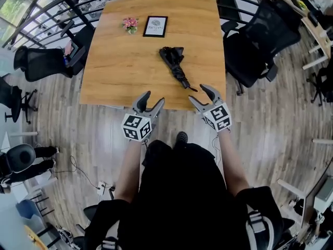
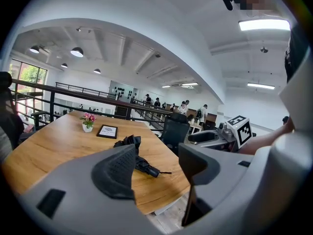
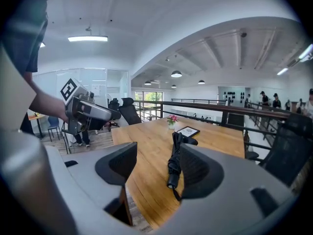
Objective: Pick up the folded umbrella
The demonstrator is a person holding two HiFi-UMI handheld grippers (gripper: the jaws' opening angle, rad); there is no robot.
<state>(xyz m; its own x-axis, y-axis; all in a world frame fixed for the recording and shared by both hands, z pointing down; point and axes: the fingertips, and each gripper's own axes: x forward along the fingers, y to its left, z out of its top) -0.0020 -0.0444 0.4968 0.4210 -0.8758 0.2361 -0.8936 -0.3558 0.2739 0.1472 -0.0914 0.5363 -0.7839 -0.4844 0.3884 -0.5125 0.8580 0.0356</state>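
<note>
Wooden table (image 1: pixel 135 61), pale plank floor (image 1: pixel 270 129) around it, railing behind. Folded umbrella (image 1: pixel 174 65) is black and lies flat on the table, right of centre in the head view. Its bunched canopy end points toward the far side, and its handle end and thin wrist strap point toward the near edge. Nothing rests on it or grips it. Right gripper (image 1: pixel 197 92) hovers at the near edge, close to the strap end. Its jaws stand wide apart and both pads are bare. In the right gripper view the umbrella (image 3: pixel 173 160) shows through the gap, lying on the wood beyond the jaw tips, with no contact. Left gripper (image 1: pixel 154 98) is at the same edge, further left and well apart from the umbrella. Its jaws are also parted with nothing between them. In the left gripper view the umbrella (image 2: pixel 142 164) lies ahead on the tabletop. Each gripper carries a cube with black-and-white square markers, patterns only, no letters. A black-framed card (image 1: pixel 155 26) lies at the far side of the table. It has a round emblem and print too small to read. Beside it stands a small white pot of pink flowers (image 1: pixel 130 24). Black office chairs stand to the right (image 1: pixel 257 40) and left (image 1: pixel 44 61) of the table.
</note>
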